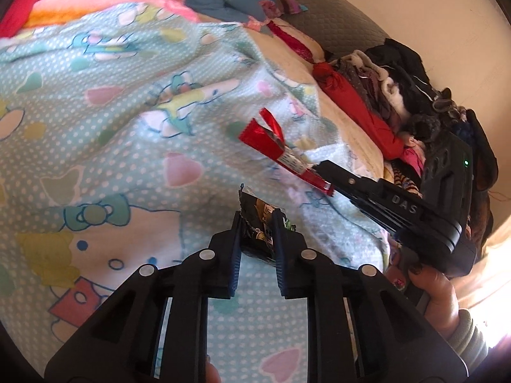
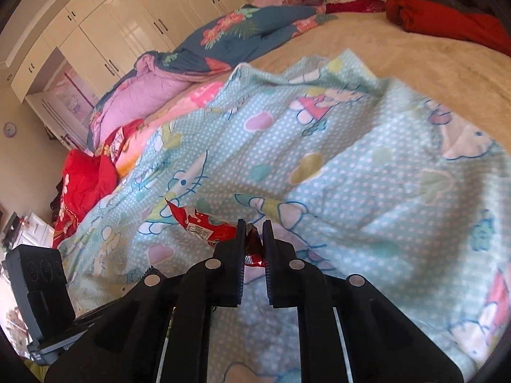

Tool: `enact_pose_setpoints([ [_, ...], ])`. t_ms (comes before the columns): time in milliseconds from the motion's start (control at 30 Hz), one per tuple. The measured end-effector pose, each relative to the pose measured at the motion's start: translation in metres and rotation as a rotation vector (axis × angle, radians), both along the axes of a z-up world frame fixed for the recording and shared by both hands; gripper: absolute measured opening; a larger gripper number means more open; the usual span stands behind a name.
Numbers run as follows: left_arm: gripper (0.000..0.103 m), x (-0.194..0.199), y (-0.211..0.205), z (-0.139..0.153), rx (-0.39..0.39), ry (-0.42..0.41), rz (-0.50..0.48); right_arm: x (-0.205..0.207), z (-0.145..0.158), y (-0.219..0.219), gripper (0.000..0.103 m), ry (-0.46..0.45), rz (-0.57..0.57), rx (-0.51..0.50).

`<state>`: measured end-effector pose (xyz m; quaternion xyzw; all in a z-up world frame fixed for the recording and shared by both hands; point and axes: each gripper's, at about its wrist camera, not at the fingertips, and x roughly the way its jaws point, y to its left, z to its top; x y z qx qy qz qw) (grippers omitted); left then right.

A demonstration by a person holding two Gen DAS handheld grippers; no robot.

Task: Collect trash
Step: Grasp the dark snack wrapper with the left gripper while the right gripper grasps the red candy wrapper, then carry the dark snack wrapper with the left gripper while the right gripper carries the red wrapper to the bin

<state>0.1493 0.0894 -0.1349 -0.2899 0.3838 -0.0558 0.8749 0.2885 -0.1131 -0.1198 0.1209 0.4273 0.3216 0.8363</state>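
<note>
My left gripper [image 1: 258, 218] is shut on a dark snack wrapper [image 1: 260, 220] and holds it above the blue cartoon blanket [image 1: 111, 127]. My right gripper [image 2: 254, 228] is shut on a red snack wrapper [image 2: 204, 226], which sticks out to the left of its fingers. In the left wrist view the right gripper [image 1: 322, 172] comes in from the right, holding the same red wrapper [image 1: 274, 146] above the blanket. The blue blanket also fills the right wrist view [image 2: 367, 175].
A pile of dark and red clothes [image 1: 392, 95] lies along the bed's far side. Folded quilts [image 2: 191, 54] lie at the head of the bed. White wardrobes [image 2: 127, 16] stand behind. The beige mattress cover [image 2: 399, 51] shows beyond the blanket.
</note>
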Motion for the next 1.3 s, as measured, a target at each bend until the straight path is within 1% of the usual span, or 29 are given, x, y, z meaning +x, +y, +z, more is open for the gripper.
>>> enact_pose_setpoints([
  [167,0.011,-0.002,-0.017,0.015,0.027,-0.042,-0.041,-0.017,0.018,-0.034,0.01,-0.066,-0.057,-0.013],
  [300,0.011,-0.002,-0.038,0.029,0.056,-0.075,-0.084,-0.028,0.03,-0.07,0.01,-0.092,-0.119,-0.011],
  [500,0.011,-0.002,-0.072,0.043,0.079,-0.106,-0.149,-0.045,0.038,-0.128,0.01,-0.099,-0.217,-0.013],
  [700,0.011,-0.002,-0.108,0.054,0.102,-0.134,-0.216,-0.064,0.039,-0.181,0.01,-0.084,-0.308,-0.017],
  [1033,0.011,-0.006,-0.159,0.069,0.125,-0.171,-0.311,-0.098,0.049,-0.245,0.01,-0.086,-0.44,-0.001],
  [1300,0.011,-0.008,-0.2,0.076,0.142,-0.196,-0.399,-0.126,0.058,-0.298,0.01,-0.082,-0.585,-0.016],
])
